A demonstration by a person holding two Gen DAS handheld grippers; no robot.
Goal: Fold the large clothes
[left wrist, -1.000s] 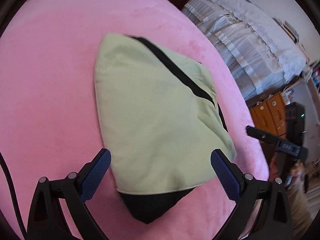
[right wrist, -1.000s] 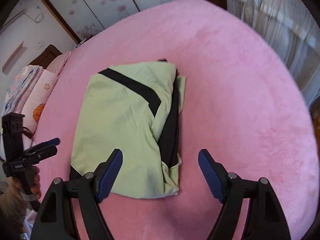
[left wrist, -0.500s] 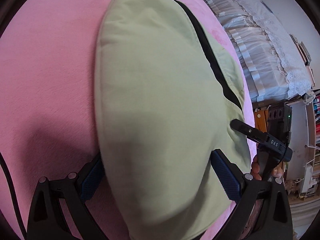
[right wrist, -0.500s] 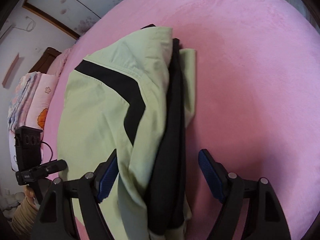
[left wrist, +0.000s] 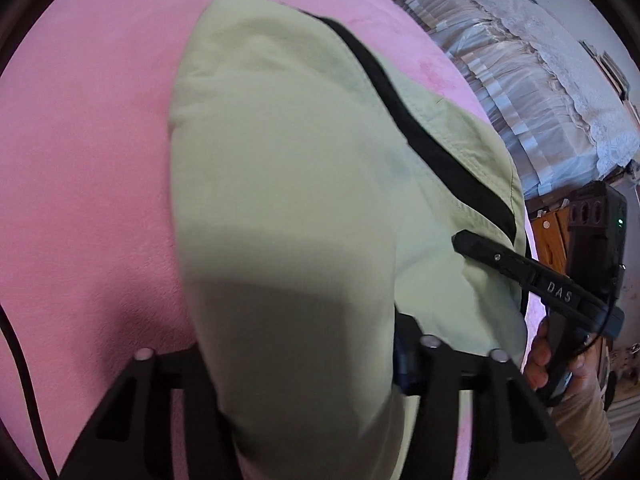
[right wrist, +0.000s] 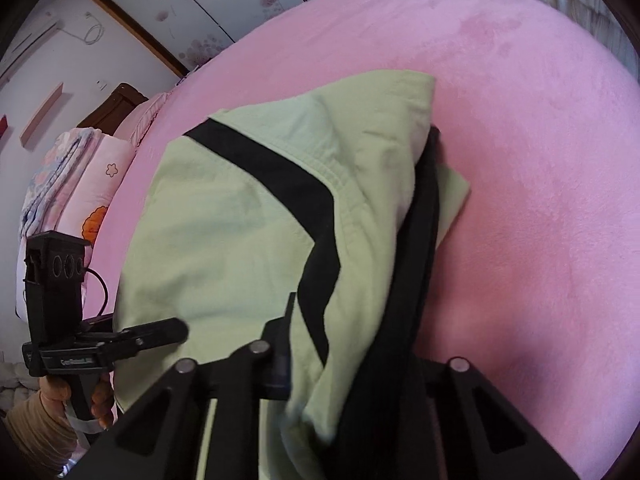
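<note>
Left gripper (left wrist: 304, 364): jaws just closing, clamped on the near edge of the folded green garment (left wrist: 288, 184).
Right gripper (right wrist: 360, 364): jaws just closing, pinching the garment's black-lined edge.
Pose: both angled steeply down.
Garment: on the pink bed (right wrist: 540, 152), near its front edge.
Writing: "DAS" on the right gripper's body.
</note>
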